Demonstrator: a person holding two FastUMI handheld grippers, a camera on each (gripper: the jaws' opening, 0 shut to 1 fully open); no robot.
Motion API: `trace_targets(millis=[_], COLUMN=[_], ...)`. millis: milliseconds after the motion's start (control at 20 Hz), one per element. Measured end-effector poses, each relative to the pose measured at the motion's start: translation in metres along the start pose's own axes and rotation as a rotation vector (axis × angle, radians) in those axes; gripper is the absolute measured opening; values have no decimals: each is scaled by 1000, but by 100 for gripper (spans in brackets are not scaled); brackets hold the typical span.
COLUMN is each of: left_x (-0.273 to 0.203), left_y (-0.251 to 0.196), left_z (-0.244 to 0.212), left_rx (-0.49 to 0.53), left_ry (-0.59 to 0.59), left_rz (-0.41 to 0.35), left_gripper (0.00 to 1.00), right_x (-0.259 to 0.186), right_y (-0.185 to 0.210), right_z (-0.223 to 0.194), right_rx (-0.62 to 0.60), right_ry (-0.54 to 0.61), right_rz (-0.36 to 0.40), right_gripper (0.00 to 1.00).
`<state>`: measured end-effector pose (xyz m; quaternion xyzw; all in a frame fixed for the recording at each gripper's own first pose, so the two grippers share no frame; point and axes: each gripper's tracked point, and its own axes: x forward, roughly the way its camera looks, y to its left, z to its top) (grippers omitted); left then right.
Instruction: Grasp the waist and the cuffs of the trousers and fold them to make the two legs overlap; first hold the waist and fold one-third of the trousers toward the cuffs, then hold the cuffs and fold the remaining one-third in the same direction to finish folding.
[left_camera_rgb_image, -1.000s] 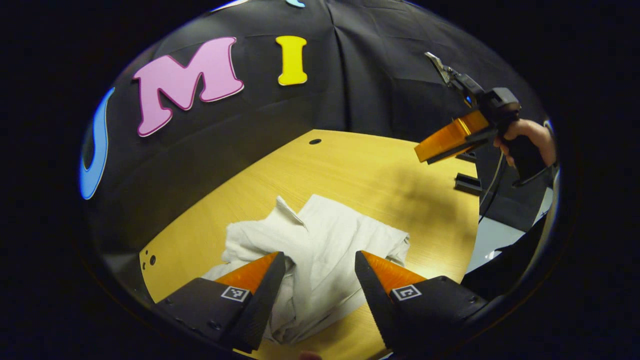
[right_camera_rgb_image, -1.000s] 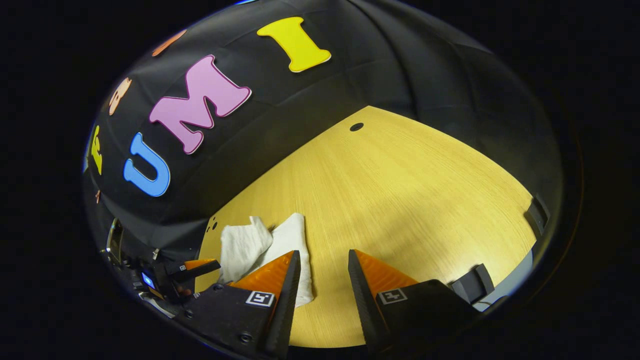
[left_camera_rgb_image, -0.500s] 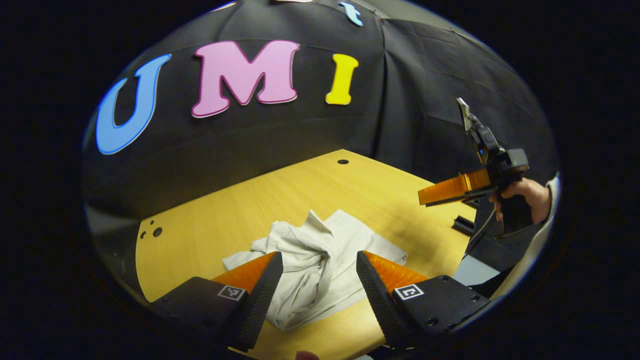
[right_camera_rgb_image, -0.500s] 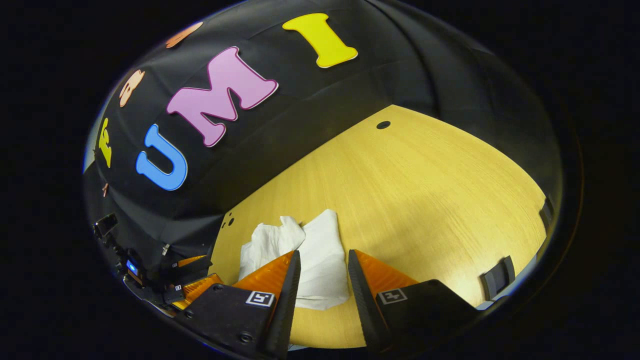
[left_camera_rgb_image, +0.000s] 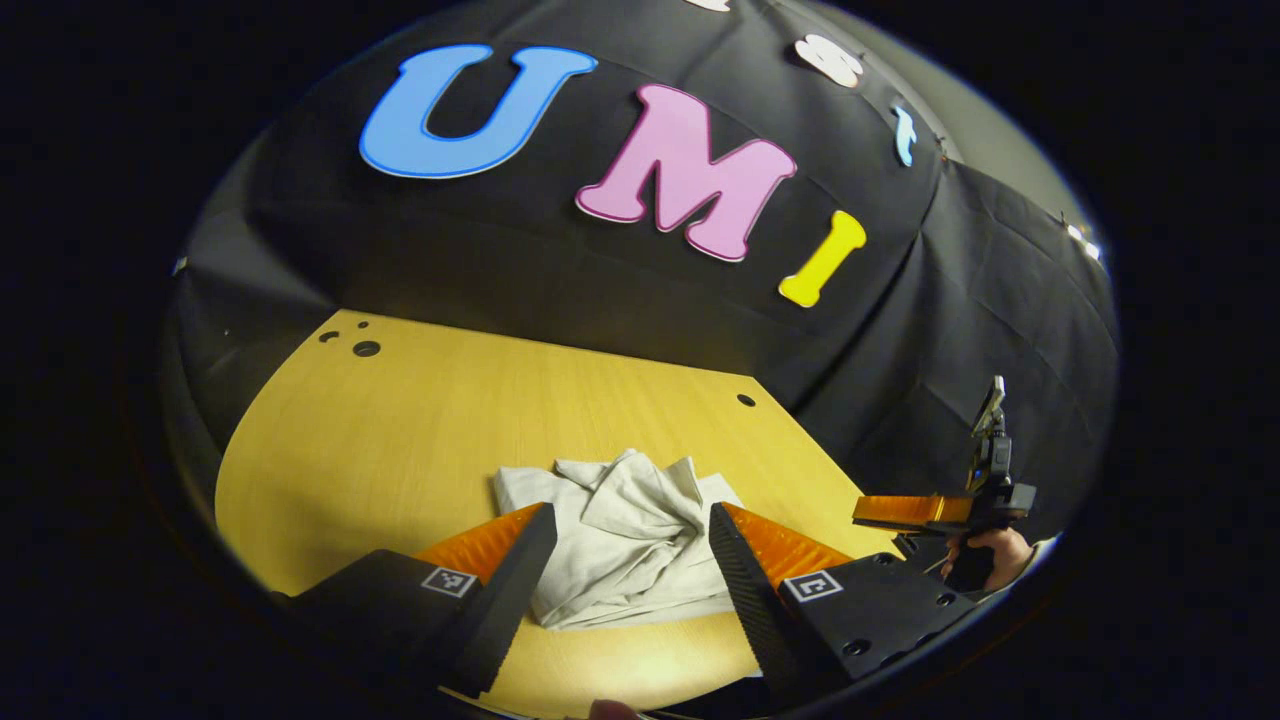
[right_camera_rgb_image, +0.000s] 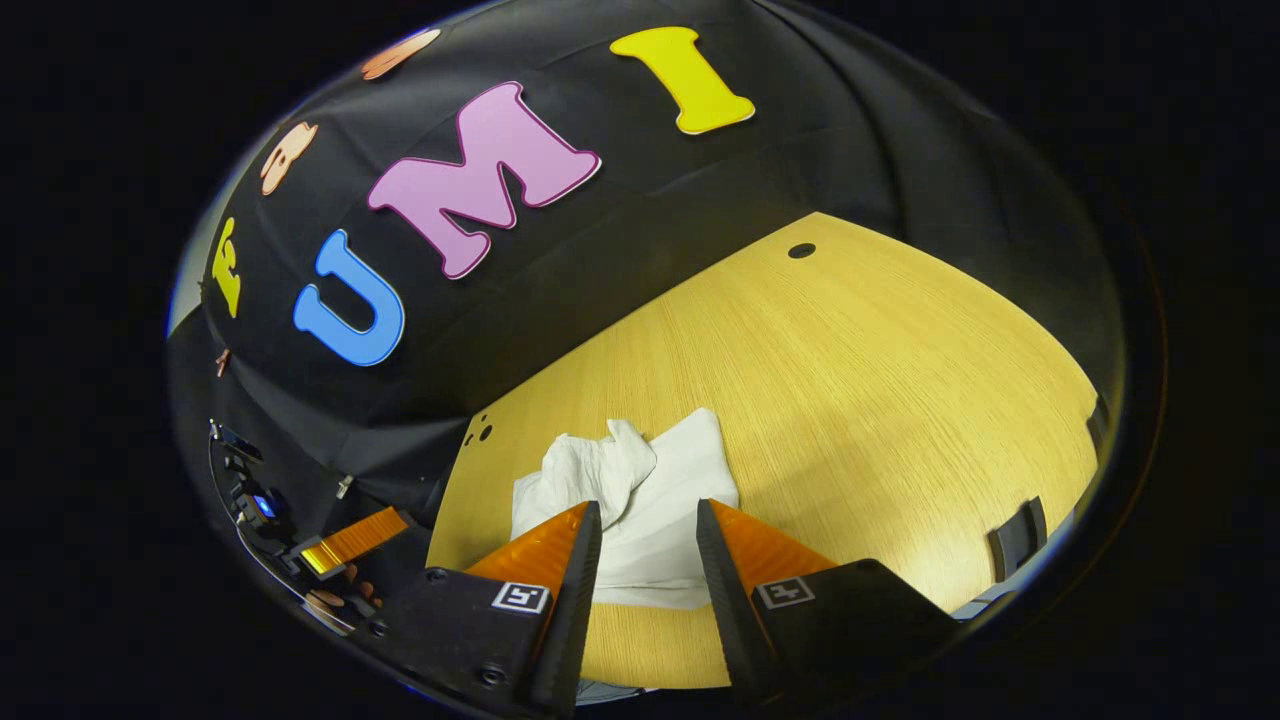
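The pale trousers (left_camera_rgb_image: 620, 545) lie crumpled in a heap on the yellow wooden table (left_camera_rgb_image: 420, 420), near its front edge. My left gripper (left_camera_rgb_image: 630, 515) hovers just above the heap, open, with nothing between its fingers. In the left gripper view, my right gripper (left_camera_rgb_image: 930, 512) hangs off to the right beyond the table's corner, held by a hand (left_camera_rgb_image: 990, 550). In the right gripper view the trousers (right_camera_rgb_image: 650, 490) sit straight ahead of my right gripper (right_camera_rgb_image: 647, 505), which is open and holds nothing. The left gripper (right_camera_rgb_image: 350, 540) shows low on the left there.
A round hole (right_camera_rgb_image: 801, 250) marks the table's far side, and small holes (left_camera_rgb_image: 365, 348) sit near another corner. A dark bracket (right_camera_rgb_image: 1015, 535) is clamped on the table's right edge. Bare tabletop (right_camera_rgb_image: 880, 380) stretches behind and right of the heap.
Both grippers have swung round and the right one has drawn closer, so the heap now lies ahead of its fingers. The trousers look more bunched. Both stayed open.
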<state>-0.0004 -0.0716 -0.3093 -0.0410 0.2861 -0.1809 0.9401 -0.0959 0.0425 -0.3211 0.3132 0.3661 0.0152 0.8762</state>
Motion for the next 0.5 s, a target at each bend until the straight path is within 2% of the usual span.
trace_targets(millis=[300, 400, 500], left_x=[-13, -15, -15], left_y=[31, 32, 25], left_z=[-4, -9, -14], left_rx=[-88, -93, -102], left_ry=[10, 19, 34], left_rz=[73, 67, 27], left_gripper=[96, 96, 96], right_x=[2, 5, 5], right_y=[11, 15, 17], right_z=[-1, -3, -5], right_rx=[-3, -8, -9], right_ry=[-9, -5, -1], right_rz=[9, 13, 16], right_gripper=[60, 60, 60])
